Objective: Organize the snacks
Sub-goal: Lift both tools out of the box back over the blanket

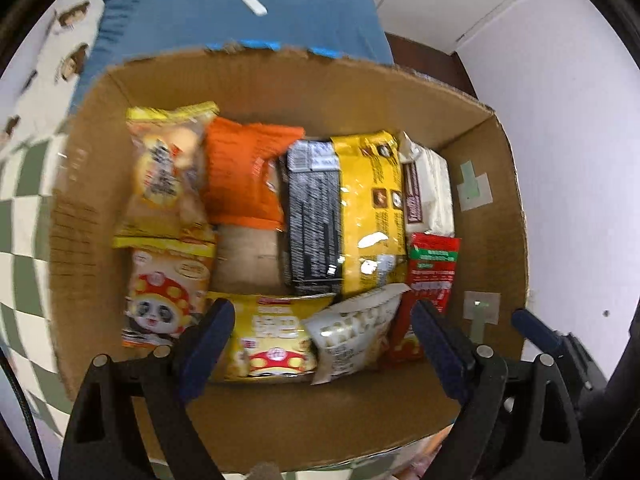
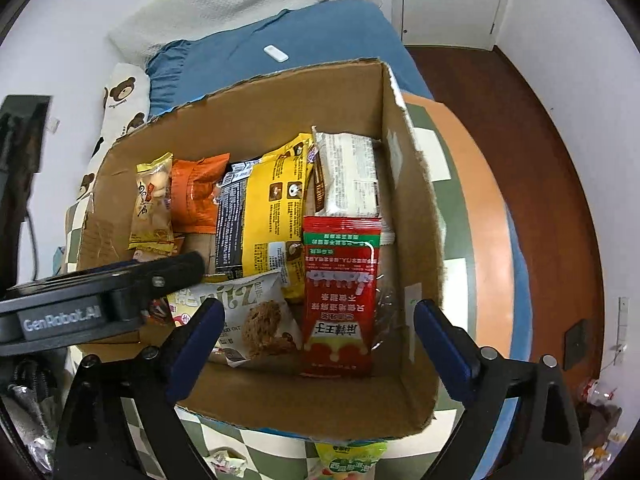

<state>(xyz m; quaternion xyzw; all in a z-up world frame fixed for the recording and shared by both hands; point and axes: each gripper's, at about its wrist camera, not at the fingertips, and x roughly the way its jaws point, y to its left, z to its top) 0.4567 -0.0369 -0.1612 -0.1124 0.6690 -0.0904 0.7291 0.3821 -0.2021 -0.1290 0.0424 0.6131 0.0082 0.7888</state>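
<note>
Left wrist view: the left gripper (image 1: 322, 322) hangs over the cardboard box (image 1: 280, 80), jaws spread and empty. About nine snack packets fill it; a yellow packet (image 1: 276, 340) lies directly below, lower centre.

Right wrist view: the right gripper (image 2: 316, 322), jaws likewise spread, faces the upright red packet (image 2: 340, 296).

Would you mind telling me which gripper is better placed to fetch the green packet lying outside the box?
Probably the right gripper: the green packet lies just below it, outside the box. The left gripper is open over the snacks inside.
</note>
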